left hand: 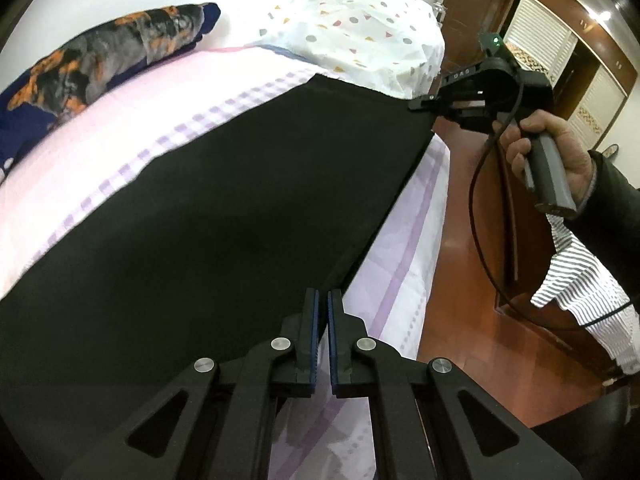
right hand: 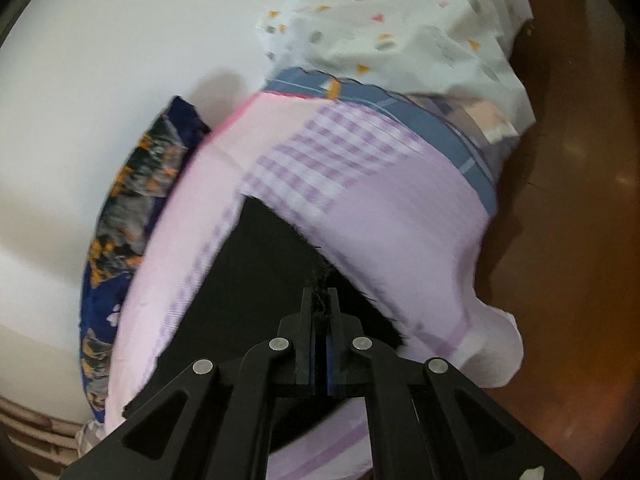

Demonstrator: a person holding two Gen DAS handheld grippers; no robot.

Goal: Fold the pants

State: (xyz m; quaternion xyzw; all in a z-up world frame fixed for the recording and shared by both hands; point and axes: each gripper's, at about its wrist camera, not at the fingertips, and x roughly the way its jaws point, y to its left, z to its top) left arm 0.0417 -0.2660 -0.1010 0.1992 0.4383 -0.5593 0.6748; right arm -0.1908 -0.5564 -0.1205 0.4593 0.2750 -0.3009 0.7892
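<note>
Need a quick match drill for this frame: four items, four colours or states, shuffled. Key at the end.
Items:
1. pants
2. left tongs
3. bed sheet
4. pillow

Descriptions:
A. pink with purple checks
B. navy with orange and grey print
C. black, spread flat
D. shut at the near edge of the pants

Pairs: 1-C, 2-D, 3-A, 4-B

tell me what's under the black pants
The black pants lie on a pink and purple checked bedsheet. Only the sheet around their edges shows; whatever lies beneath the cloth itself is covered.
</note>
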